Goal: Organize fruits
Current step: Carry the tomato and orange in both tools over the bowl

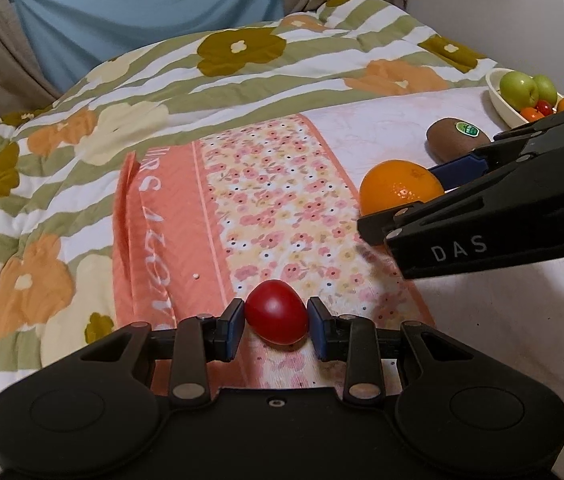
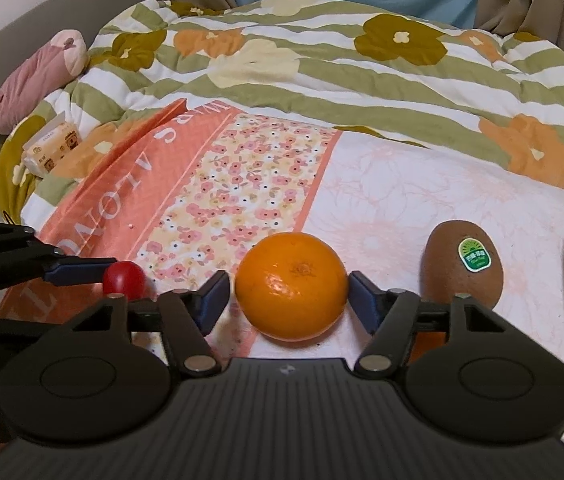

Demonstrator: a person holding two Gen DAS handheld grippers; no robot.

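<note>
Bed surface, flowered quilt (image 2: 322, 64) at the back, pink floral towel (image 2: 218, 208) laid flat in front of it.

Far left, right-wrist view: pink soft toy (image 2: 34, 80) against the bed edge; a tissue pack (image 2: 52, 148) lies on the quilt just beside the towel's corner.

Left gripper (image 1: 276, 320): jaws narrow, both blue pads pressed on the sides of a small red tomato (image 1: 278, 312). Tomato rests on the towel, pinched between the pads. From the right-wrist view the same gripper (image 2: 122, 276) enters from the left edge, its finger touching the tomato (image 2: 124, 278).

Right gripper (image 2: 290, 296): jaws about half spread, straddling an orange (image 2: 292, 284). Left pad sits a hair off the peel, with a thin strip of cloth visible between; right pad is at or just touching the peel, cannot tell which. No clear squeeze seen. Orange sits on the bedding at the towel's right border. In the left-wrist view this gripper (image 1: 422, 192) reaches in from the right, one blue finger behind the orange (image 1: 400, 188).

Right of the orange: kiwi (image 2: 462, 264) with green sticker, lying on the white sheet (image 2: 422, 184), near the orange but apart.

Far right: cream bowl (image 1: 500, 100) holding two green apples (image 1: 518, 88) and small orange and red fruits. Bowl stands beyond the kiwi, apart from it.
</note>
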